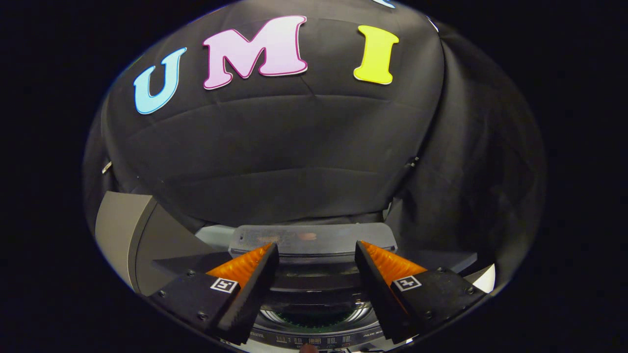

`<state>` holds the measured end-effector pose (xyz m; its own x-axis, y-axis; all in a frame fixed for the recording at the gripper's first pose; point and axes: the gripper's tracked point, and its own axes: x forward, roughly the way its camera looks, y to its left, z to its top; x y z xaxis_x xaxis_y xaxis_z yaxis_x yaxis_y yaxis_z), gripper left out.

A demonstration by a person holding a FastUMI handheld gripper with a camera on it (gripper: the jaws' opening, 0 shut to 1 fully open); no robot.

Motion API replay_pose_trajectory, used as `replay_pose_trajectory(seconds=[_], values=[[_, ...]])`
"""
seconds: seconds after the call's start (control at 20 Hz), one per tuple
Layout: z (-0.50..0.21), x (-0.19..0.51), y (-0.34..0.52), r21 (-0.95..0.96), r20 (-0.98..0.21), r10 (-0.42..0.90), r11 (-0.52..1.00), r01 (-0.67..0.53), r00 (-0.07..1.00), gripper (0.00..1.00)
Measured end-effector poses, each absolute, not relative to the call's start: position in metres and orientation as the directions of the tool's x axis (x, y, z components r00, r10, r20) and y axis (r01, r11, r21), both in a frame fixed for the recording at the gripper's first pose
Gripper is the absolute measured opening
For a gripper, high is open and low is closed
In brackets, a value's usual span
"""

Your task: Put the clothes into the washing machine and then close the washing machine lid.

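1. Gripper view: the washing machine (pixel 314 314) sits just below and between the fingers, its drum mouth dark, with something greenish inside, too dim to name.
2. Its lid (pixel 314 240) looks raised, just beyond the fingertips, so closing seems left to do.
3. The gripper (pixel 316 257) is spread wide, holding nothing.
4. A grey box (pixel 122 235) stands left of the machine.

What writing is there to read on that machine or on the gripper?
Control strip on the near edge of the washing machine: small printed marks, too blurred to read.
Square markers on the gripper: black-and-white patterns, no words.
The gripper is open over the machine, with nothing between its fingers.
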<state>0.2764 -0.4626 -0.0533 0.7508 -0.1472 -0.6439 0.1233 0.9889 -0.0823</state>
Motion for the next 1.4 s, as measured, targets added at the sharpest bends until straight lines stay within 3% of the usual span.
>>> replay_pose_trajectory(seconds=[1.05,1.2,1.4], values=[[-0.179,0.181,-0.47,-0.069,-0.837,-0.126,0.99,0.126,0.532,1.0],[-0.165,0.187,-0.466,-0.059,-0.819,-0.118,0.991,0.122,0.562,1.0],[-0.091,0.205,-0.453,-0.038,-0.694,-0.104,0.993,0.108,0.713,1.0]])
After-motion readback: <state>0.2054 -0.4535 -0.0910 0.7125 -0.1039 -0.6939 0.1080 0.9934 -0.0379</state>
